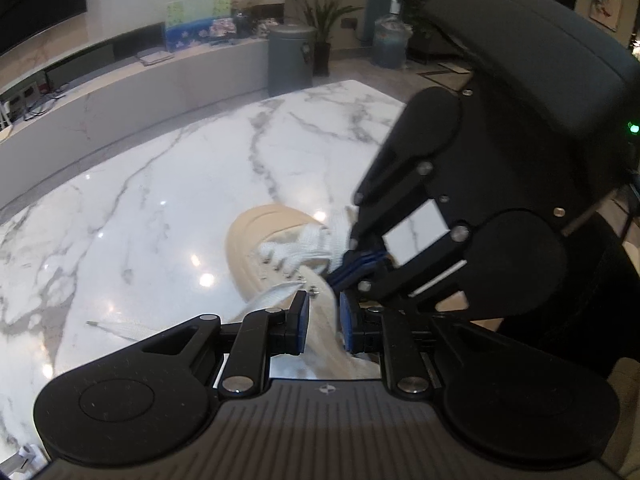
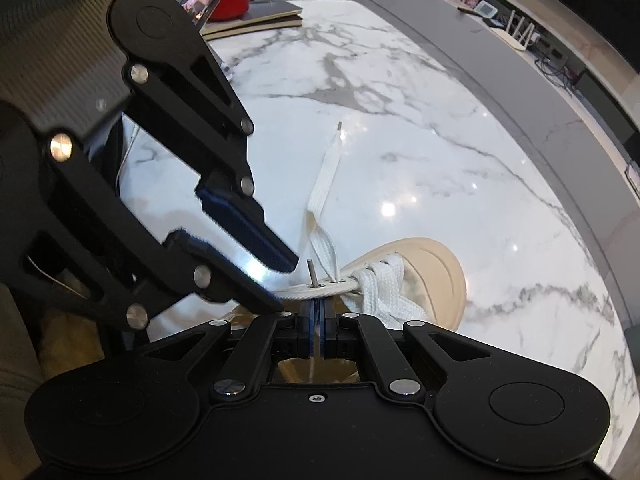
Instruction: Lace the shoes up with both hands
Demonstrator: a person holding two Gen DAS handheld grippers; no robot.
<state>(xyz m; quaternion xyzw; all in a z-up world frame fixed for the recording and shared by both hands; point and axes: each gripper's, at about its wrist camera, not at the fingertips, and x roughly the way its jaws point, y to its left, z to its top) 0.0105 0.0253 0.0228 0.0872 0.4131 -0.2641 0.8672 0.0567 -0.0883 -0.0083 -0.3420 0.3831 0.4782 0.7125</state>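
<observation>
A cream shoe (image 2: 424,276) with white laces (image 2: 384,288) sits on a white marbled surface (image 2: 400,140), lower centre of the right wrist view. The right hand-held gripper (image 2: 319,320) has its blue pads pressed together on the shoe's eyelet edge (image 2: 316,291). A metal lace tip (image 2: 311,273) pokes up through an eyelet. The left hand-held gripper (image 1: 323,312) hangs above the shoe's side, fingers apart, holding nothing. One loose lace end (image 2: 326,176) trails across the surface.

Home living room: marble table (image 1: 168,200), houseplant (image 1: 324,12), TV (image 1: 40,0).
</observation>
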